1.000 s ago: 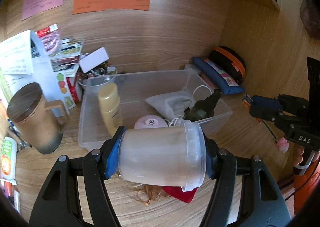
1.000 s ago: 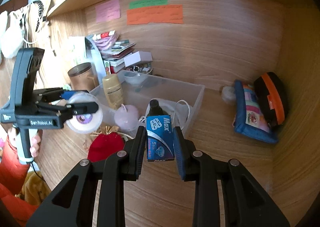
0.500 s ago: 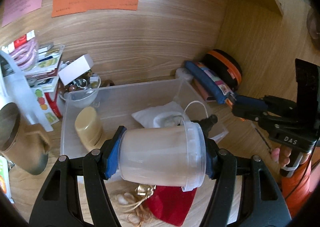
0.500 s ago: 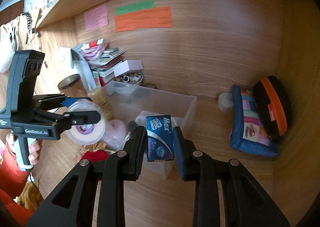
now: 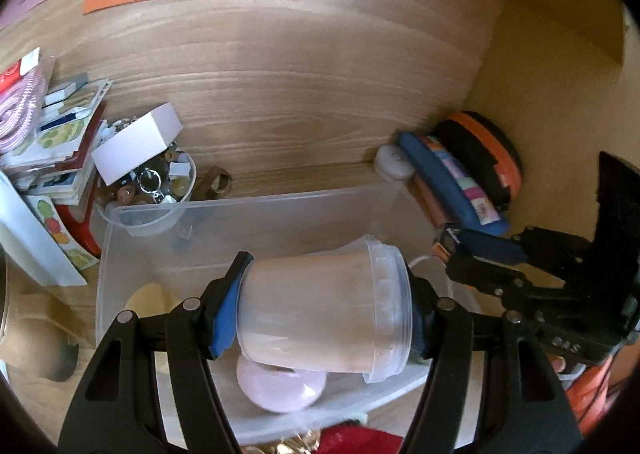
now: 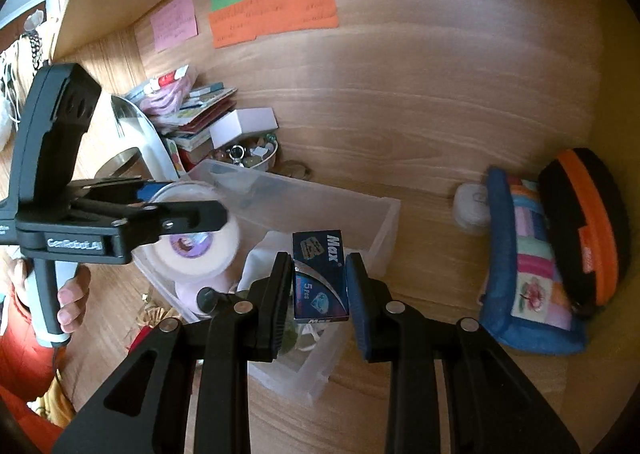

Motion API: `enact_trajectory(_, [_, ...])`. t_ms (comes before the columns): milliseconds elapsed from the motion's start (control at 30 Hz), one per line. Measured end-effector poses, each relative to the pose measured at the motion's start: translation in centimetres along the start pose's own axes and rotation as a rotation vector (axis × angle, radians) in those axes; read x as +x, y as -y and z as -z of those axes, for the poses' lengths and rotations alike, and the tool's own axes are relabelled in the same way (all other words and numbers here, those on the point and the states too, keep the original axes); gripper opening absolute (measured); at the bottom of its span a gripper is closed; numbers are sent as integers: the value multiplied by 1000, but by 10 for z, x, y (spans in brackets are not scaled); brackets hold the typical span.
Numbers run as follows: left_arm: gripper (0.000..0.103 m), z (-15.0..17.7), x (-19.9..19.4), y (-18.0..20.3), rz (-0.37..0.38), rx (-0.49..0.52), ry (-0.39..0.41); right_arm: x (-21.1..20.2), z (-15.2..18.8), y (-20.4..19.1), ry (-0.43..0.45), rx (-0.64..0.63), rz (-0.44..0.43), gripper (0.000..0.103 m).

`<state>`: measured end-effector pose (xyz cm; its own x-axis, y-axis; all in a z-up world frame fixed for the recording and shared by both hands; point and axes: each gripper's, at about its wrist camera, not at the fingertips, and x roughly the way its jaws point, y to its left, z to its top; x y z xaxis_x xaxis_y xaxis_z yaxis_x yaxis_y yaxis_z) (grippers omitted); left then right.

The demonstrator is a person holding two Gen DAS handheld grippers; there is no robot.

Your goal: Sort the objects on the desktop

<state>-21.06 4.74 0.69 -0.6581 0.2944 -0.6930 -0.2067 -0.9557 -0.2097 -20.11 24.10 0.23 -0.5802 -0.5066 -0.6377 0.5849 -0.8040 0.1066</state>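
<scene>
My left gripper [image 5: 320, 310] is shut on a frosted plastic jar [image 5: 324, 314], held sideways above the clear plastic bin [image 5: 248, 210]. The jar's white lid end shows in the right wrist view [image 6: 196, 238]. My right gripper [image 6: 318, 282] is shut on a small blue "Max" box [image 6: 320, 274] and holds it above the bin's right end [image 6: 384, 230]. In the bin lie a pink round object [image 5: 280, 386], a yellowish bottle [image 5: 148, 298] and a white pouch [image 6: 260, 266].
A bowl of trinkets [image 5: 152, 182] with a white box on it and a stack of packets [image 5: 60, 142] stand back left. A blue pouch [image 6: 524, 274], an orange-black case [image 6: 584, 222] and a white round case [image 6: 472, 206] lie at right. A red pouch [image 5: 360, 440] lies before the bin.
Both grippers moved forward and up over the bin, each keeping its object. The bin now sits under the jar and the blue box.
</scene>
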Motion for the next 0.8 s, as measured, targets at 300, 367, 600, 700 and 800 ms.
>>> enact_trajectory(300, [66, 1, 8, 6, -63, 59, 10, 27, -4, 2, -51, -38, -20, 25])
enact_trajectory(367, [66, 1, 11, 9, -86, 78, 9, 31, -5, 2, -59, -45, -23, 25])
enact_trajectory(600, [67, 2, 13, 10, -110, 87, 19, 33, -3, 2, -66, -48, -13, 25])
enact_trajectory(700, [67, 2, 10, 8, -83, 73, 18, 30, -4, 1, -59, -48, -9, 25])
enact_trajectory(800, [68, 2, 8, 6, -86, 67, 24, 27, -4, -2, -54, -51, 2, 25])
